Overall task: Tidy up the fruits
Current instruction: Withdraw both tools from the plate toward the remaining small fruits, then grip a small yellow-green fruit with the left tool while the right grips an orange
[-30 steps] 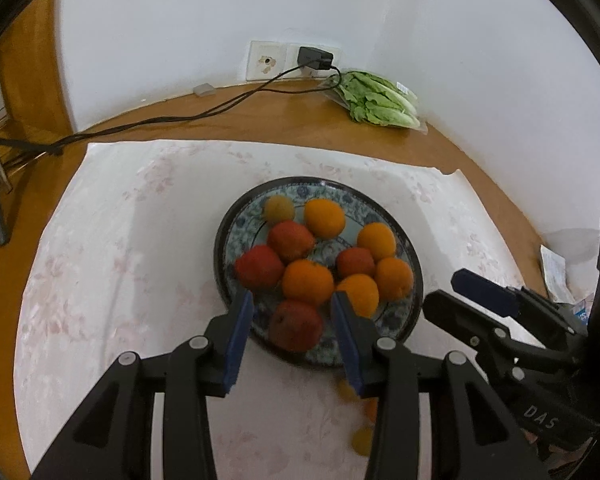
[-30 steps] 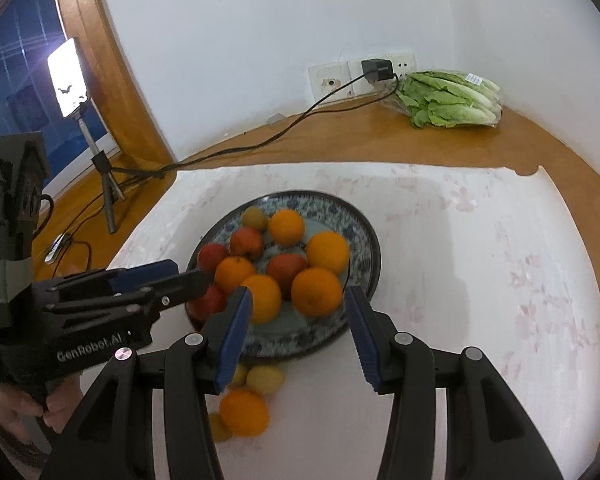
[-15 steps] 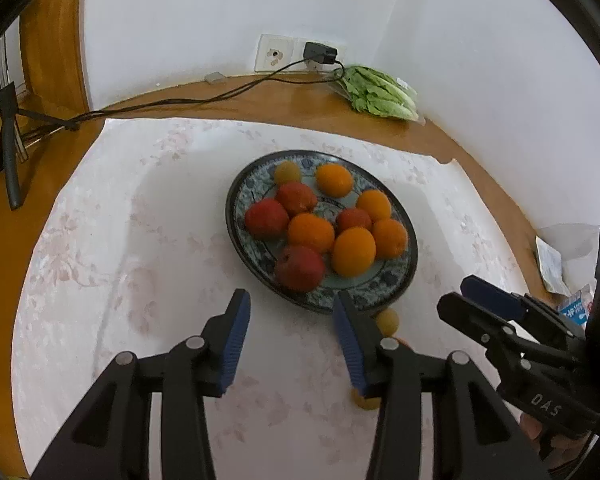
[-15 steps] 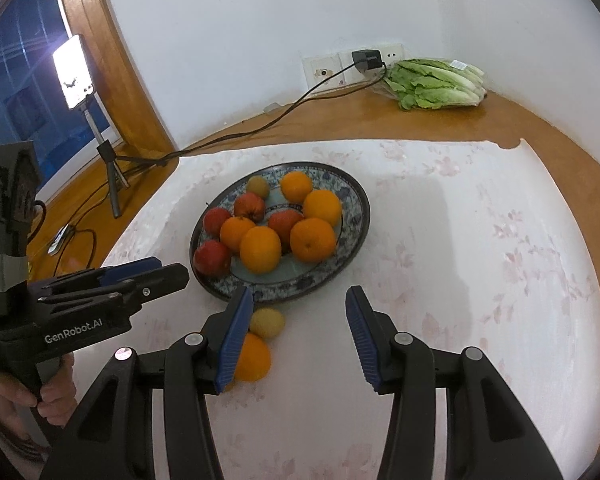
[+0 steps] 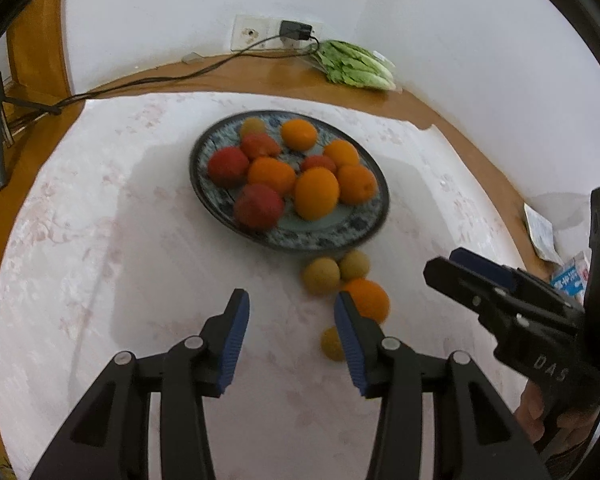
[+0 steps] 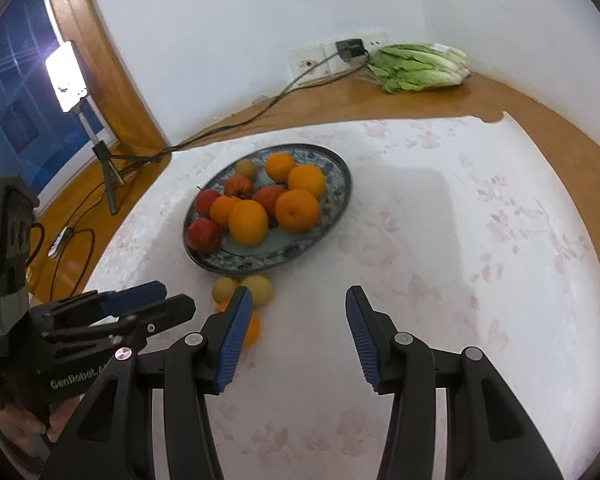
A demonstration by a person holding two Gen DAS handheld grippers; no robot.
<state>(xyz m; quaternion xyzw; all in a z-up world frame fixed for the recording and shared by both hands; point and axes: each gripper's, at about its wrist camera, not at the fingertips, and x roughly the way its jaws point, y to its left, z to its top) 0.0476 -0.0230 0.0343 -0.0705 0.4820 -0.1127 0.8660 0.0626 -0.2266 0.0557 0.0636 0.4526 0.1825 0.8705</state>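
On the white floral cloth (image 6: pixel 440 220) sits a blue patterned plate (image 5: pixel 332 236) piled with oranges and red fruits (ten or so), and a loose orange (image 5: pixel 370 298) plus three small yellowish fruits (image 5: pixel 322 276) lie just off its near rim. Both the left gripper (image 5: pixel 290 336) and right gripper (image 6: pixel 298 332) hover with jaws spread, nothing between them.
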